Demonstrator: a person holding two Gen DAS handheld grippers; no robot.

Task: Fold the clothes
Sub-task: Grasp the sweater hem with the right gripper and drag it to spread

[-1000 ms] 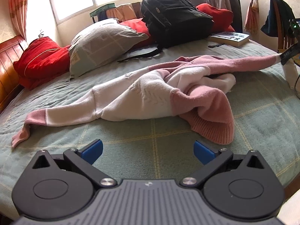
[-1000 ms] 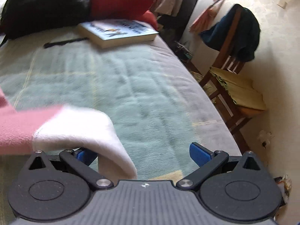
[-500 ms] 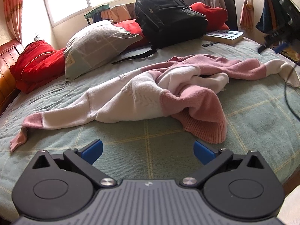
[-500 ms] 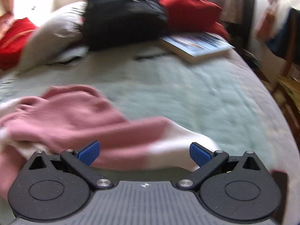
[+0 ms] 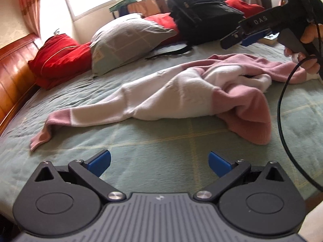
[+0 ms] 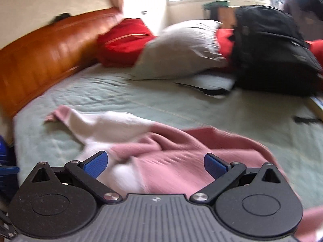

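Fingers (image 5: pixel 100 160) apart; sweater (image 5: pixel 181 92) rumpled

Sweater (image 5: pixel 181 92) on bed (image 5: pixel 161 141); pillow (image 5: pixel 129 38), backpack (image 5: pixel 201 14) behind.

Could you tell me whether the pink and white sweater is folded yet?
Not folded: the sweater lies crumpled on the bed, one sleeve stretched out.

Fuzzy knit sweater (image 5: pixel 181 92) on quilted matt bedspread (image 5: pixel 161 141); glossy wooden headboard (image 6: pixel 44 54); matt black plastic tool (image 5: pixel 159 162).
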